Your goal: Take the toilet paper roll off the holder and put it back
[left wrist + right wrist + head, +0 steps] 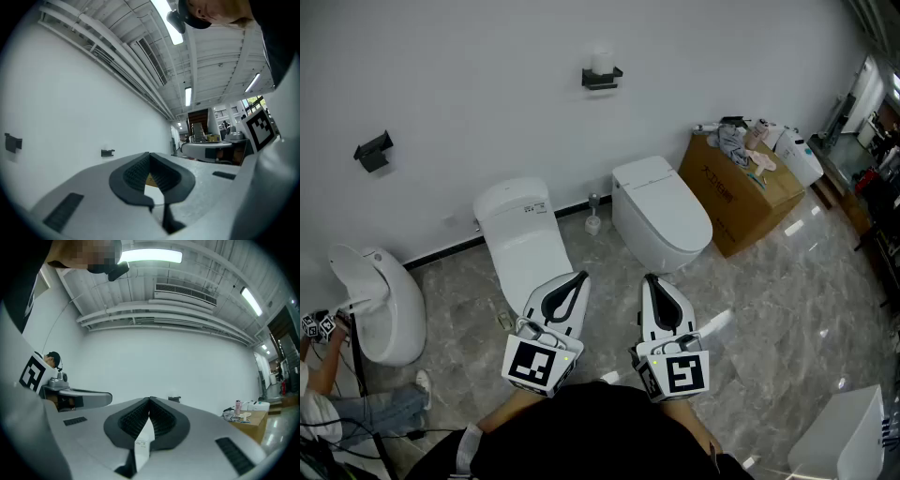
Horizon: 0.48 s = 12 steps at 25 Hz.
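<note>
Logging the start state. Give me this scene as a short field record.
roll: on holder, untouched
holder: on wall
second holder: empty, further left on the wall
left gripper: shut, empty, far from the roll
right gripper: shut, empty, far from the roll
task step: removal not yet begun

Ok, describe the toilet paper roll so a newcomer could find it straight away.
Start at the white wall behind the left toilet and the right toilet, then look up above the gap between them, where a small black holder is fixed. The toilet paper roll is the white cylinder sitting on it; the other black holder, farther left, carries nothing.
</note>
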{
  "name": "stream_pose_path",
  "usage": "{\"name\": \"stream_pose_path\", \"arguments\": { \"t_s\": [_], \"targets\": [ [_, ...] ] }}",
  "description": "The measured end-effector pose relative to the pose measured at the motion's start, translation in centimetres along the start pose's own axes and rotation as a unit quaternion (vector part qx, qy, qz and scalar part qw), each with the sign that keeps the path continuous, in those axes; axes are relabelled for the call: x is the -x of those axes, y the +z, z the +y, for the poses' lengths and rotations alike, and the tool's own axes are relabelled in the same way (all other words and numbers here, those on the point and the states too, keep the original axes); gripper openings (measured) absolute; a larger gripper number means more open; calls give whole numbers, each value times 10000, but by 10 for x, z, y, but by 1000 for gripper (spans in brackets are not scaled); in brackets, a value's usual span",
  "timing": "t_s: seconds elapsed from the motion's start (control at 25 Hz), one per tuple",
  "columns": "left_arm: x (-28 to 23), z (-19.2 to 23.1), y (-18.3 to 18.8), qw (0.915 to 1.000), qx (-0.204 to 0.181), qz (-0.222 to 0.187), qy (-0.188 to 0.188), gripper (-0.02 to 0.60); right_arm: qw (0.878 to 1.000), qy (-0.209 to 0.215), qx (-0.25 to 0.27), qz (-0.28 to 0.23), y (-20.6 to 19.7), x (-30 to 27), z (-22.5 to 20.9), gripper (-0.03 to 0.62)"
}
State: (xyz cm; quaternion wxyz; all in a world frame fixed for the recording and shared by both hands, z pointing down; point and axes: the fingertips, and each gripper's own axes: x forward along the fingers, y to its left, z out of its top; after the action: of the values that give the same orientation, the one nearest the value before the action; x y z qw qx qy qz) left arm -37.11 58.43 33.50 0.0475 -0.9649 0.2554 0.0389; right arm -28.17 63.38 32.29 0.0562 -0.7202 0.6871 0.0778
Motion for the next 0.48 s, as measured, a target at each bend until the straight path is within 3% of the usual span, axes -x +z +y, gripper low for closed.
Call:
{"name": "stream_pose_path", "arguments": {
  "t_s": [0.12,0.36,0.48],
  "targets": [
    [-1,6,1,9998,91,171,4,6,10000,4,48,-29,4,-7,3,21],
    [-3,23,5,10000,1,76,-30,6,9999,94,87,68,-2,-20,15,23],
    [-2,31,0,9997,146,186,-110,6,9996,207,86,148,-5,-27,27,23]
  ]
}}
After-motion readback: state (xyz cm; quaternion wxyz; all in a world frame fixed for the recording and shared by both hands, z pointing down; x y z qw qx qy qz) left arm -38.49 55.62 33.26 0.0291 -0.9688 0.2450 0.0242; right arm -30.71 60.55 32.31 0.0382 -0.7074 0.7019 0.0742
